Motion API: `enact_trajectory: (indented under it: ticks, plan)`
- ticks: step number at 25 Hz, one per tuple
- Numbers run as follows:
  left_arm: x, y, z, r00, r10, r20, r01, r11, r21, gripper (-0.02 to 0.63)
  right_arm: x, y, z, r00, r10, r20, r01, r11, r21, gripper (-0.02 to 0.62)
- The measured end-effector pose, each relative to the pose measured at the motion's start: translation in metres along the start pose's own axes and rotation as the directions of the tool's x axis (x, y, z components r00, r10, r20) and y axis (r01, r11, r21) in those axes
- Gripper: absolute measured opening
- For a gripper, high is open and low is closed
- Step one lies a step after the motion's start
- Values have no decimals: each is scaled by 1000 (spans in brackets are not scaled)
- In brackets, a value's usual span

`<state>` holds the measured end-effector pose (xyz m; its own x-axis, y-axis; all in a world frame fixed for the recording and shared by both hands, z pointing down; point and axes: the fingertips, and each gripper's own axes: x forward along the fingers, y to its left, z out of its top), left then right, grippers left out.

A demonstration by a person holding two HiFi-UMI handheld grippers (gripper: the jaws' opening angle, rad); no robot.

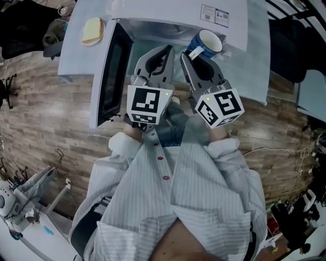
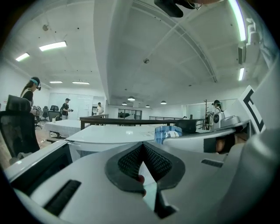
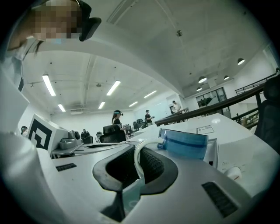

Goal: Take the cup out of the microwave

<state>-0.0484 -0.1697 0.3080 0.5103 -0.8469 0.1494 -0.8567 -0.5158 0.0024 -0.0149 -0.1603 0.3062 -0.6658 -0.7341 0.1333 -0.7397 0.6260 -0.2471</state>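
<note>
Wood-plank flooring [image 1: 56, 117] runs under a table draped in a white cover [image 1: 76, 56], seen from above over the person's pale striped shirt. On the table stands one white microwave [image 1: 168, 10]. Its door [image 1: 114, 71] is swung wide open to the left, and both tools hide most of the cavity, so what is inside cannot be made out.

Two grippers reach side by side toward the opening, each with a marker cube at its rear. The left gripper [image 1: 160, 56] has its jaws brought together with nothing between the pads. The right gripper [image 1: 199, 58] is clamped on the white handle [image 3: 138, 157] of the single cup [image 1: 206, 43].

That cup, blue with a white rim, hangs just beyond the right jaw tips, outside the cavity and in front of the microwave's upper edge, tilted with its mouth facing up and away. Its inside looks dark, and whether it holds anything cannot be told.

One small plate [image 1: 92, 31] sits at the table's far left corner with a yellow piece on it.
</note>
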Motion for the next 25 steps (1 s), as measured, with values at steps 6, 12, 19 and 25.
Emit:
enact_trajectory:
  ticks: [6, 12, 19, 25]
  plan:
    - [-6, -11, 26, 999, -23, 42, 21, 999, 33, 8, -15, 9, 33, 999, 25, 43, -25, 1000, 0, 63]
    - [-4, -17, 39, 997, -37, 67, 35, 998, 43, 8, -26, 12, 51, 997, 27, 68, -26, 999, -21, 63]
    - [5, -16, 41, 996, -56, 75, 52, 998, 47, 8, -21, 4, 53, 997, 19, 70, -17, 1000, -19, 63]
    - [9, -14, 42, 995, -62, 75, 59, 997, 44, 8, -18, 2, 52, 998, 16, 65, -16, 1000, 1, 63]
